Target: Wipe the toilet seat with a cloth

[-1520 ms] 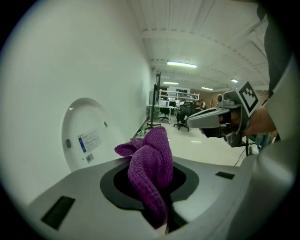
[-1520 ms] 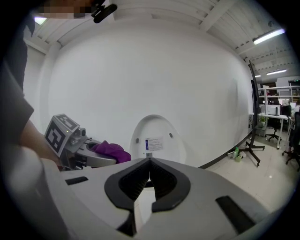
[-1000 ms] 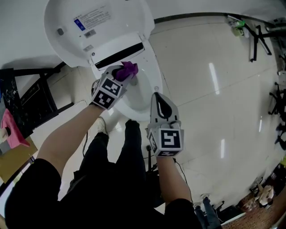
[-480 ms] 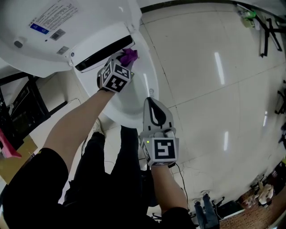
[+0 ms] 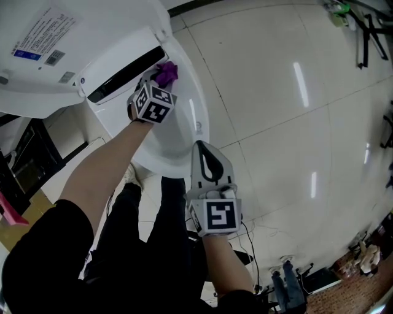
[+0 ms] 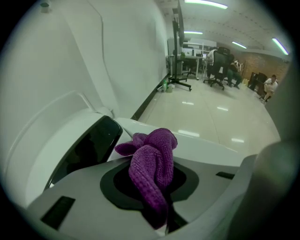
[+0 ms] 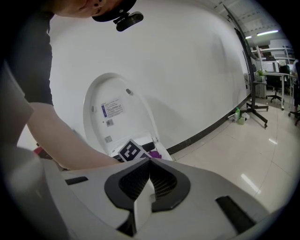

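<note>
The white toilet seat [image 5: 195,116] lies under a raised lid [image 5: 55,43]. My left gripper [image 5: 161,81] is shut on a bunched purple cloth [image 5: 166,73], which presses on the seat's back right part beside the dark hinge slot [image 5: 126,75]. In the left gripper view the cloth [image 6: 152,161] fills the space between the jaws and rests on the seat rim [image 6: 206,145]. My right gripper [image 5: 203,146] is shut with nothing in it, held over the seat's front right edge. In its own view the right gripper [image 7: 150,165] points at the lid [image 7: 115,110] and the cloth [image 7: 156,154].
Glossy tiled floor [image 5: 288,122] spreads to the right of the toilet. A black stand [image 5: 362,34] and a green bottle [image 5: 336,17] are by the far wall. A dark rack [image 5: 24,156] stands at left. The person's black-trousered legs [image 5: 153,233] are below the bowl.
The left gripper has carried the cloth from over the bowl's back onto the seat's rear right corner by the hinge. The right gripper stayed shut near the front edge. The head view shifted.
</note>
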